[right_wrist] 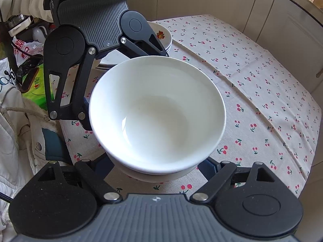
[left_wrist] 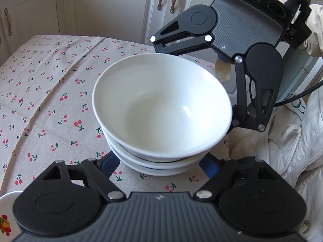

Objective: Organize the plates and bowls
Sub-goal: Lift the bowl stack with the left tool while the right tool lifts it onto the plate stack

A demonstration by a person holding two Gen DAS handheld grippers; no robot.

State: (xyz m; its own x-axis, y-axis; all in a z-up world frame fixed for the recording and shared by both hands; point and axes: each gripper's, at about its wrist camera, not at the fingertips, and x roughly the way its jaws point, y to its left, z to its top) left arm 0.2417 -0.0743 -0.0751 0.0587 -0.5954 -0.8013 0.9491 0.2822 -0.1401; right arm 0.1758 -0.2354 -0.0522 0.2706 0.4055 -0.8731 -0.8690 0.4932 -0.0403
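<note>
Sitting between the fingers of both grippers is a stack of white bowls (left_wrist: 161,109), glossy glazed ceramic, round with smooth flaring walls; three rims show nested from the left wrist view, and the bottom bowl rests on the surface (left_wrist: 50,100). That surface is covered by a matte beige cloth printed with small red cherries and creased in long folds.

The left gripper (left_wrist: 159,166) has its blue-padded fingers (left_wrist: 110,164) spread wide, one on each side of the stack's base; the bowls hide the tips, so whether the pads touch the ceramic cannot be told. The right gripper (right_wrist: 155,166) stands the same way from the opposite side, its fingers (right_wrist: 208,168) parted around the lower bowl, contact likewise hidden. Each gripper body is black plastic with a ribbed grey plate and round pivot discs.

Beyond the left fingers' far side, behind that gripper in the right wrist view, lies a stack of shallow white plates (right_wrist: 163,37), the top one bearing a fruit motif. Cream panelled cabinets (left_wrist: 113,10) with brass handles stand past the cloth's edge.
</note>
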